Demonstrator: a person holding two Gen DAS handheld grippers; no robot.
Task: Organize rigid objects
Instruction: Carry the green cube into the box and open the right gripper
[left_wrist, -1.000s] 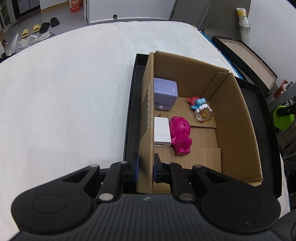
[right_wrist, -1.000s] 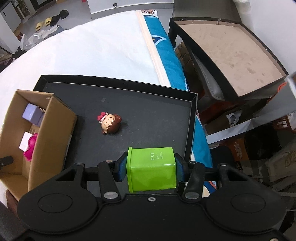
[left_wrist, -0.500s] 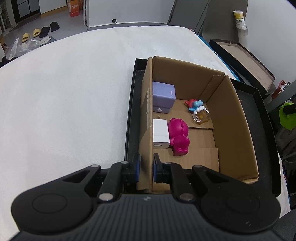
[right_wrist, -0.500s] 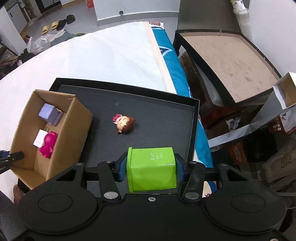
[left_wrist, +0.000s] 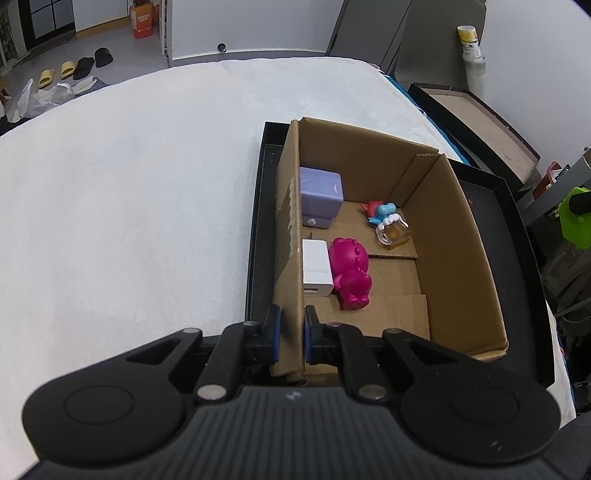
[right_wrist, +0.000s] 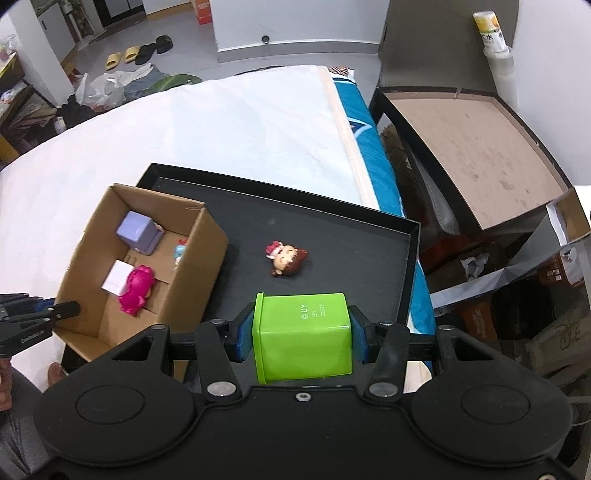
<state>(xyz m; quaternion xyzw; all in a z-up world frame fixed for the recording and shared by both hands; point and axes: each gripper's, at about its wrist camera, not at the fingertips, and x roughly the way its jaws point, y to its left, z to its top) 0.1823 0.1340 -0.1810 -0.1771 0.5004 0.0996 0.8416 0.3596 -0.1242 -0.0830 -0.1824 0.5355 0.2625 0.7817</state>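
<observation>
My left gripper (left_wrist: 291, 334) is shut on the near left wall of an open cardboard box (left_wrist: 458, 236), one finger outside and one inside. The box holds a purple cube (left_wrist: 319, 201), a white block (left_wrist: 316, 271), a magenta figure (left_wrist: 351, 271), a small blue and red toy (left_wrist: 380, 211) and a little amber bottle (left_wrist: 395, 232). My right gripper (right_wrist: 301, 336) is shut on a green cube (right_wrist: 303, 336), held above the black tray (right_wrist: 354, 236). A small doll head (right_wrist: 284, 256) lies on the tray, right of the box (right_wrist: 207, 258). The left gripper also shows in the right wrist view (right_wrist: 55, 308).
The black tray (left_wrist: 517, 236) lies on a white bed (left_wrist: 129, 192). Right of the bed stand a black-rimmed brown board (right_wrist: 465, 147), bags and clutter on the floor. Shoes and bags (right_wrist: 136, 51) lie far behind.
The right gripper has risen and drawn back with the green cube, so more of the box and tray shows. The left gripper keeps its hold on the box wall.
</observation>
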